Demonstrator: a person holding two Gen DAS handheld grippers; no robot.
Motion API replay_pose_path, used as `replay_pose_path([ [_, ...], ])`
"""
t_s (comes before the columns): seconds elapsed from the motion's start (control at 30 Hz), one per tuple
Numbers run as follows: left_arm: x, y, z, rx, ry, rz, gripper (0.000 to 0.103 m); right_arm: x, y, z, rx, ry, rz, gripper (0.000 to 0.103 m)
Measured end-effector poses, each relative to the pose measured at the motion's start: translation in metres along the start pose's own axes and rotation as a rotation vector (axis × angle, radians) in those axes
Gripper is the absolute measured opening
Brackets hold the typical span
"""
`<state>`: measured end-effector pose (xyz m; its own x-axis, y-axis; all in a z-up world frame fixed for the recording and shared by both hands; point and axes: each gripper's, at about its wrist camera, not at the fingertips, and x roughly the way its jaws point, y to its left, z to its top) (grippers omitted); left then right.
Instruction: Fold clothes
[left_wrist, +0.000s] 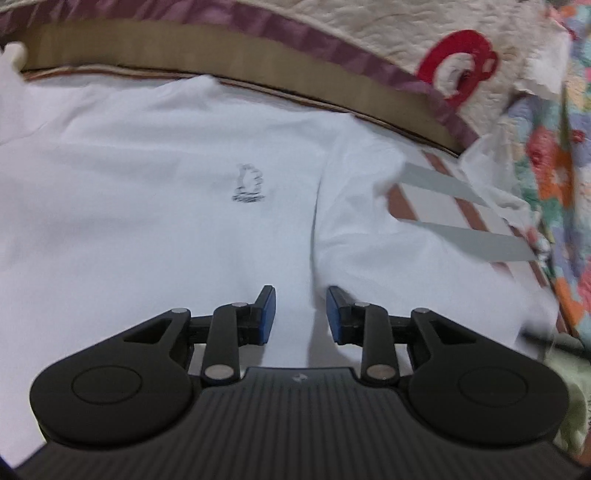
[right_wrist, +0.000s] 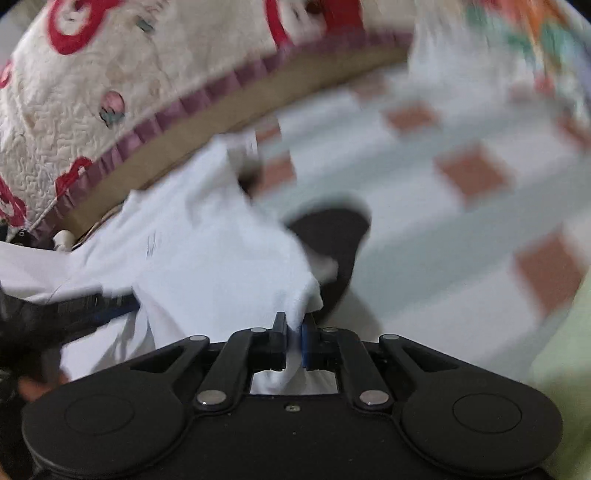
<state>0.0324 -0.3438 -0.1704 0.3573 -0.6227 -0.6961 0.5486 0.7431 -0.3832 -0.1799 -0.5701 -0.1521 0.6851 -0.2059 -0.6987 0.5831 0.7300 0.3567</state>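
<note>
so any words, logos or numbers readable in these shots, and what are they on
No readable words or numbers in either view.
white shirt: a small dark print, an outline figure, not letters.
left gripper: a tiny pale mark on its body, too small to read.
cream quilt: red ring shapes, a pattern only, no text.

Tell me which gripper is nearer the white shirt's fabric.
Right. The right gripper is shut on the white shirt, fabric between its fingers; the left gripper hovers open above it.
</note>
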Motion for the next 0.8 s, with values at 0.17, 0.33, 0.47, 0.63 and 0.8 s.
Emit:
replay_pose_path([
  [0.17,-0.017,-0.011,0.002,-0.015,-0.079,-0.148,0.034,-0.045,0.040,0.044,-0.295,-0.289,-0.224,0.007],
  [0.33,-0.023,-0.003,0.006,-0.051,-0.086,-0.159,0.041,-0.043,0.086,0.039,-0.461,-0.250,0.016,0.007],
  [0.47,-0.017,0.030,0.002,-0.234,-0.060,-0.188,0.041,-0.004,0.101,0.005,-0.405,-0.012,0.287,0.008],
  [0.63,-0.015,0.038,-0.005,-0.255,-0.019,-0.183,0.041,0.025,0.104,-0.026,-0.376,0.243,0.396,0.019],
  [0.8,-0.010,0.034,-0.008,-0.262,0.018,-0.214,0.042,-0.007,0.063,0.010,-0.201,0.121,0.406,0.054],
])
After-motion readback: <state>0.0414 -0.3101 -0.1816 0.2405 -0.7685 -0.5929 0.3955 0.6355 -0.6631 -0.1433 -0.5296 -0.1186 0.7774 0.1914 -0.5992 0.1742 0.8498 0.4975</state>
